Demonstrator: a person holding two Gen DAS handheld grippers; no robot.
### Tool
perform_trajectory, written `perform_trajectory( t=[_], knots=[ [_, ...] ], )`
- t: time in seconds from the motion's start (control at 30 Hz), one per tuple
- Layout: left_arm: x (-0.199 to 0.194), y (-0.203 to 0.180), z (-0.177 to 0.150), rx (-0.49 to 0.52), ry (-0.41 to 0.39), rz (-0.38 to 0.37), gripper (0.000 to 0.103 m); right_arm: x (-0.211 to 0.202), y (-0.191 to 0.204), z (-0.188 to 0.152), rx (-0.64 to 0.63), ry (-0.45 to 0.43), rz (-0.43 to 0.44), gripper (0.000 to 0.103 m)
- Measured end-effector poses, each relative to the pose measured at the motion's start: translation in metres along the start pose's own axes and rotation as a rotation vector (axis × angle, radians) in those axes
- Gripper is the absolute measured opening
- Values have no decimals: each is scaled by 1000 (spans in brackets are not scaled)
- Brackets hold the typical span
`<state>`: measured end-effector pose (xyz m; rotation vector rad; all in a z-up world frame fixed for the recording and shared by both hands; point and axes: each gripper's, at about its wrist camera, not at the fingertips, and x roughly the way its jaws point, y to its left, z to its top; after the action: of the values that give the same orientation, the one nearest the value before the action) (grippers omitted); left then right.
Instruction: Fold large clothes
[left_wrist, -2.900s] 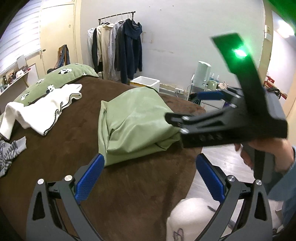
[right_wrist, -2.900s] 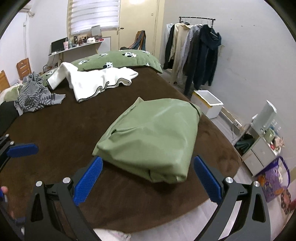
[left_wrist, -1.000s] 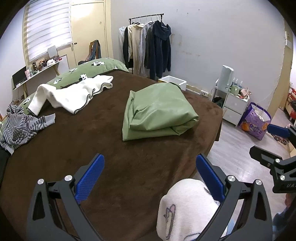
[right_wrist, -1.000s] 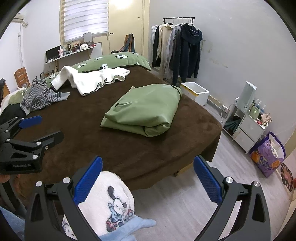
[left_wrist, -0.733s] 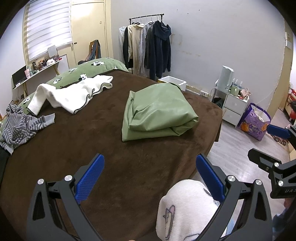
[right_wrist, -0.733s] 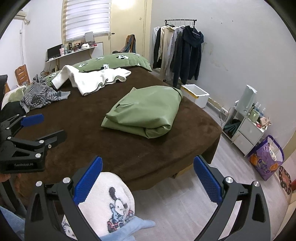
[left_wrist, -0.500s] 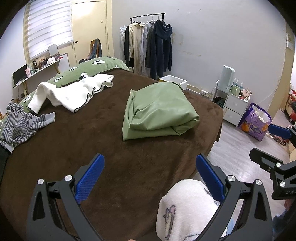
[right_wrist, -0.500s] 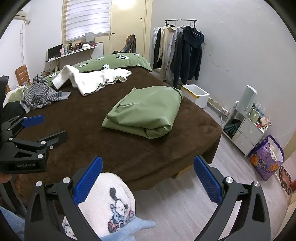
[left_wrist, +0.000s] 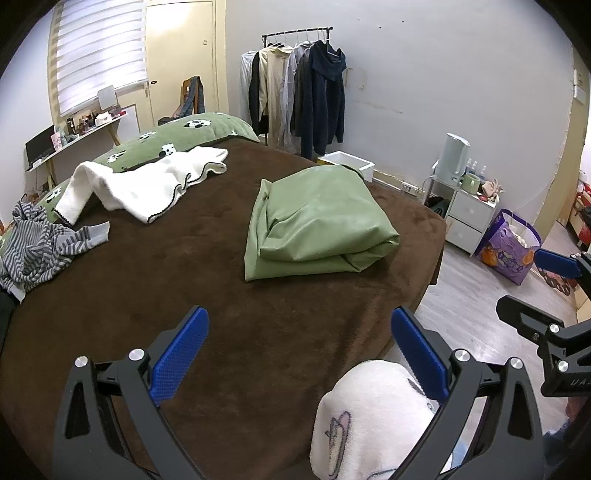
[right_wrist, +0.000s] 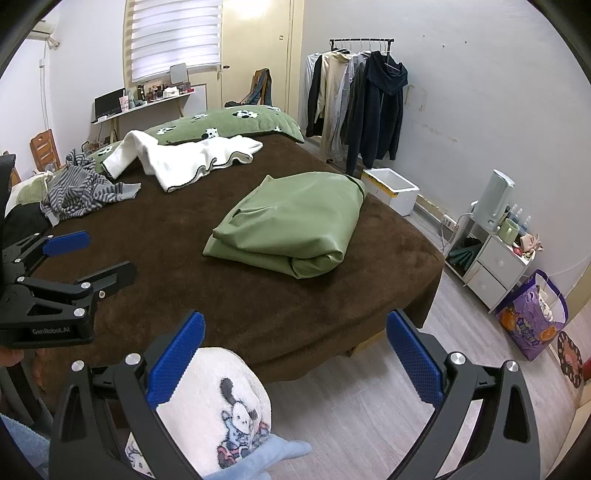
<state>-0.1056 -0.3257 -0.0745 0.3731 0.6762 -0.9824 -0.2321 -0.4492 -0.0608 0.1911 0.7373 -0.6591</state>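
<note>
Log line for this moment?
green garment: folded, on bed | left tool: open, empty, off garment | right tool: open, empty, off garment

smooth olive-green garment folded into a thick rectangular bundle, lying flat on brown plush bedspread, frame centre in both views; layered fold edges face the camera, rounded fold at lower right, no gripper touching it

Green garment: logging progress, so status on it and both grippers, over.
Left gripper open, right gripper open, both empty, clear of bed. Green garment lies folded on brown bedspread. Nothing on top of it.
</note>
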Motion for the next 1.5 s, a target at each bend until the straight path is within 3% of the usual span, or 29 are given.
perform_trajectory(
  t=[1.5],
  knots=[
    [2,4,0,4,23,4,97,13,7,3,-13,39,9,97]
  ],
)
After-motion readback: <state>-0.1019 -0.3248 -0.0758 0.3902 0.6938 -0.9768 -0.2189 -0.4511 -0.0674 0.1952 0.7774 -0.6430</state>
